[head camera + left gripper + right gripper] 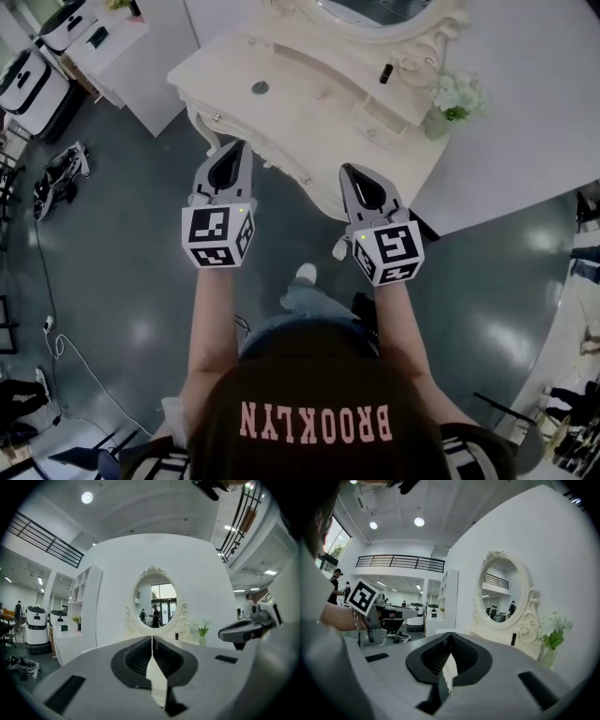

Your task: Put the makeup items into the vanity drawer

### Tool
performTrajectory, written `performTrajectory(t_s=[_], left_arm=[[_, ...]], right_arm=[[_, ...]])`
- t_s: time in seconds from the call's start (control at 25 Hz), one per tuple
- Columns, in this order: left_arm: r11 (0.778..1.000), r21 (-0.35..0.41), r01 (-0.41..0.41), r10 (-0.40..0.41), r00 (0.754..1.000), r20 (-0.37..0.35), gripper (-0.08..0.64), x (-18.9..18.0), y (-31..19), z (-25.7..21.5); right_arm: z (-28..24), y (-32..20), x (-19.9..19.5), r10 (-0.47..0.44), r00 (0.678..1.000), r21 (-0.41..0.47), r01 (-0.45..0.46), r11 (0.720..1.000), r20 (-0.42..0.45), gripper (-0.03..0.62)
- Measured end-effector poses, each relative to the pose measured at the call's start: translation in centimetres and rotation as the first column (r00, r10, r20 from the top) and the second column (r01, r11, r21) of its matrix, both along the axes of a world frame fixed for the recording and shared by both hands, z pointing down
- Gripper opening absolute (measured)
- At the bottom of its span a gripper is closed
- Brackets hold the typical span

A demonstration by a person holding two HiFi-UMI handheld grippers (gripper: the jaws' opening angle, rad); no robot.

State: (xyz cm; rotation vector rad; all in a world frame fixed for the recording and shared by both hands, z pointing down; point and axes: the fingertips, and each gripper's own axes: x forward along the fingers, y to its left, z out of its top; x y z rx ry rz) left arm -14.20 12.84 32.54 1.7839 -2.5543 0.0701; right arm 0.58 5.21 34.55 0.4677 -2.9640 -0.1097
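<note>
Left gripper [232, 155] shut, jaws together, nothing between them; right gripper [356, 180] likewise closed and empty; both held side by side over the floor [122, 234], just short of the bench [319, 94]; a dark tube [385, 73] stands upright on the bench beside the mirror [155, 603]; a dark disc [261, 87] lies on its left part.

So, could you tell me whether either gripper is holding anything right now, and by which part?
Nothing is held. The left gripper and the right gripper both have their jaws together, with nothing between them.
</note>
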Motion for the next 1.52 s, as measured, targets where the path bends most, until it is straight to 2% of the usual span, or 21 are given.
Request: performTrajectory(t_s=[0.2,0.56,0.76,0.88,1.08,1.2,1.24,1.28,1.32,1.52], left_arm=[[1.000,-0.006,0.013,-0.013,1.000,-0.024,0.008,-3.8,-5.0,0.3],[0.999,-0.041,-0.019,0.015,0.995,-0.098,0.009,-8.5,-11.3,2.5],[0.995,-0.056,-0.076,0.069,0.991,-0.117,0.009,-10.9,-14.6,4.1],[0.988,-0.090,-0.127,0.114,0.983,-0.141,0.009,-12.7,-16.9,5.5],[0.976,-0.140,-0.167,0.140,0.973,-0.183,0.011,-16.9,-20.7,7.6],[0.969,-0.162,-0.184,0.151,0.969,-0.197,0.014,-19.4,-22.7,8.6],[0.966,-0.165,-0.197,0.160,0.964,-0.213,0.047,-20.1,-23.3,9.0],[0.963,-0.168,-0.211,0.170,0.958,-0.232,0.144,-20.7,-23.8,9.3],[0.960,-0.173,-0.221,0.175,0.953,-0.247,0.202,-21.4,-24.3,9.7],[0.936,-0.235,-0.260,0.196,0.945,-0.263,0.202,-24.3,-26.5,12.5]], right_arm=[[0.3,-5.2,-3.1,0.010,1.000,-0.020,-0.011,1.000,-0.014,-0.003],[1.7,-12.0,-5.0,0.100,0.995,-0.064,-0.101,0.993,-0.022,-0.003],[3.2,-15.2,-5.3,0.201,0.978,-0.096,-0.205,0.974,-0.047,-0.003],[4.0,-17.5,-6.3,0.263,0.963,-0.122,-0.268,0.956,-0.056,-0.003],[4.4,-19.4,-10.3,0.279,0.956,-0.091,-0.286,0.954,-0.088,-0.003],[5.1,-20.8,-12.0,0.310,0.945,-0.108,-0.320,0.941,-0.102,-0.003],[5.3,-21.2,-12.5,0.317,0.942,-0.111,-0.329,0.938,-0.109,-0.003],[5.4,-21.5,-13.0,0.322,0.939,-0.111,-0.335,0.936,-0.116,-0.003],[5.6,-21.8,-13.4,0.327,0.937,-0.110,-0.340,0.934,-0.121,-0.003],[7.0,-23.6,-14.9,0.382,0.913,-0.130,-0.400,0.907,-0.145,-0.003]])
